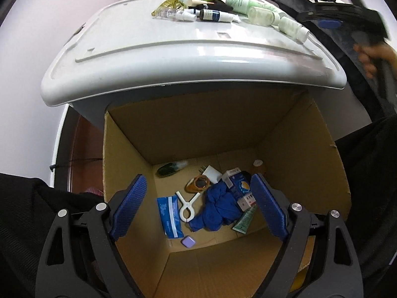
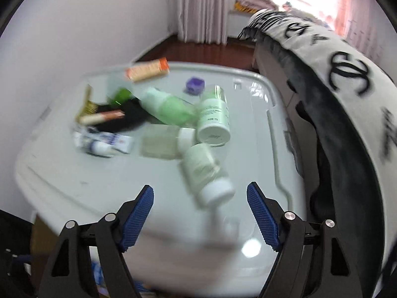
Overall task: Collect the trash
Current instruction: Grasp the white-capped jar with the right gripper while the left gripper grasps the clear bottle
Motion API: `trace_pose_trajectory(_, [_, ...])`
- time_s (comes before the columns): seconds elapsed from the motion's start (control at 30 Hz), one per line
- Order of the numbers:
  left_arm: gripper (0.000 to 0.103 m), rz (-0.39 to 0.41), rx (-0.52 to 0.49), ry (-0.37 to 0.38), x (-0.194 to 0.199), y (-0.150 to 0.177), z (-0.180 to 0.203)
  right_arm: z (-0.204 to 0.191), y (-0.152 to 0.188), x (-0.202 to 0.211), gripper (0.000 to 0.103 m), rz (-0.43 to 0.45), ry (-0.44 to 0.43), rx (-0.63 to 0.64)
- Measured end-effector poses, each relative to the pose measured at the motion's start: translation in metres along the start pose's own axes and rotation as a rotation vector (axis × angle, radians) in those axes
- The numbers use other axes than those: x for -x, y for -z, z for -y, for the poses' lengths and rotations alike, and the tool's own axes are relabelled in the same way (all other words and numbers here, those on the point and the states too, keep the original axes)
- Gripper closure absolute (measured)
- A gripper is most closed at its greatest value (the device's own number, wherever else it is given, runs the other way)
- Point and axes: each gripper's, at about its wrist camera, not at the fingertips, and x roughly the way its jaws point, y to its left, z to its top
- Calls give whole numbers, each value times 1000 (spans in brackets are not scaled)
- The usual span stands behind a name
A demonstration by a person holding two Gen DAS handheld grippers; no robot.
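My left gripper (image 1: 198, 186) is open and empty above an open cardboard box (image 1: 129, 164). The box holds a crumpled blue cloth (image 1: 218, 211), a blue packet (image 1: 170, 216), a white clip (image 1: 187, 206), a small carton (image 1: 242, 191) and a green tube (image 1: 244, 219). My right gripper (image 2: 199, 196) is open and empty over a white plastic lid (image 2: 86, 173). A pale green bottle with a white cap (image 2: 207, 173) lies just ahead of its jaws. More bottles and tubes (image 2: 213, 116) lie further back; they also show in the left wrist view (image 1: 233, 12).
The white lid (image 1: 173, 57) overhangs the box's far side. A black-and-white patterned cushion (image 2: 347, 74) rises along the right of the lid. A white wall stands to the left, curtains (image 2: 203, 7) and a wooden floor behind. The right wrist view is motion-blurred.
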Motion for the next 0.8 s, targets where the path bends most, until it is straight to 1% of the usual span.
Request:
trace_pose_trajectory(0.03, [19,-3,0,0,-1,0,-1,2,-5,-15,26,-29,-1,15])
trace_pose_trajectory(0.1, [19,-13,-1,0,-4,1,-1,5,-9,-40,33,-84,-16,19])
trace_pose_trajectory(0.13, [19,-20,-3,1,-6,1,0,5,-10,-56,48,-133,-24,13])
trace_pose_trajectory(0.17, [19,-24,-4,0,-8,1,0,5,-9,-64,58,-152,-29,11])
trace_pose_trajectory(0.2, [19,-30,-7,-5,-10,1,1,4,-11,-63,62,-129,-25,12])
trace_pose_trajectory(0.23, [19,-41,-10,-10,-11,1,2,2,-12,-64,62,-139,-14,10])
trace_pose_trajectory(0.3, [19,-38,-13,-7,-10,-1,4,2,-9,-60,62,-140,-13,-14])
trace_pose_trajectory(0.37, [19,-23,-10,6,-5,-8,5,6,-4,-52,62,-149,-49,-55])
trace_pose_trajectory(0.4, [19,-12,-10,12,-3,-12,7,11,-3,-44,62,-137,-75,-94])
trace_pose_trajectory(0.43, [19,12,-20,19,1,-22,10,19,0,-27,62,-103,-101,-146])
trace_pose_trajectory(0.47, [19,36,-35,21,5,-33,14,24,2,-12,62,-64,-118,-177])
trace_pose_trajectory(0.5, [19,58,-56,19,8,-45,19,33,6,11,62,2,-136,-219])
trace_pose_trajectory(0.57, [19,116,-112,11,10,-82,38,45,17,40,62,89,-162,-281])
trace_pose_trajectory(0.6, [17,137,-129,11,8,-94,45,52,22,52,62,127,-172,-314])
trace_pose_trajectory(0.63, [14,161,-155,21,5,-114,57,64,33,66,62,169,-183,-369])
trace_pose_trajectory(0.7, [14,202,-190,25,-8,-153,81,79,42,75,62,201,-194,-431])
trace_pose_trajectory(0.73, [13,208,-213,37,-16,-170,92,90,47,82,62,219,-195,-466])
trace_pose_trajectory(0.77, [13,211,-228,32,-24,-182,100,95,49,84,62,228,-197,-484])
trace_pose_trajectory(0.8, [13,219,-246,7,-37,-202,112,100,52,86,62,237,-202,-504])
